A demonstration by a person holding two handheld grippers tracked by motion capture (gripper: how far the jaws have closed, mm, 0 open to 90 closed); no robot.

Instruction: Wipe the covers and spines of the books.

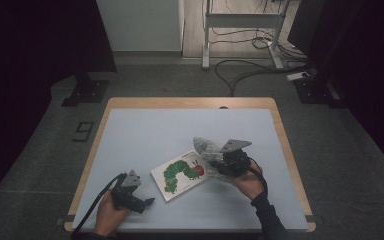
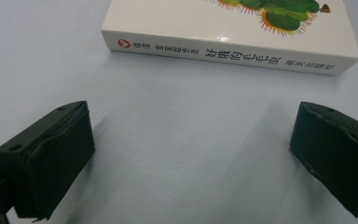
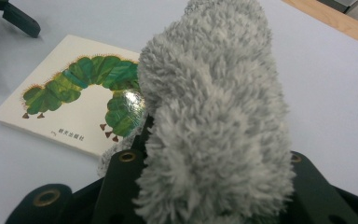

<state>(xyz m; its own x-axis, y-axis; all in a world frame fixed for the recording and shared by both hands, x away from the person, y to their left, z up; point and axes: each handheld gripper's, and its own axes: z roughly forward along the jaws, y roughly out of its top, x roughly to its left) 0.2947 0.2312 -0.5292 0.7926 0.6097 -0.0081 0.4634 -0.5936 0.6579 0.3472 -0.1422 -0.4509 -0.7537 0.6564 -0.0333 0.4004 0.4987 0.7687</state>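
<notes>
One camera hangs high above the person's edge of the pale blue-topped wooden table, looking forward and down, far enough back to take in the whole top and the floor beyond. A second rides the left gripper, low over the surface, facing along its two black jaws; just ahead of them lies the white picture book with a green caterpillar cover, spine toward the lens. A third rides the right gripper, very close behind the fluffy grey cloth between its jaws. All three views share the book, left of the cloth in the right gripper view.
</notes>
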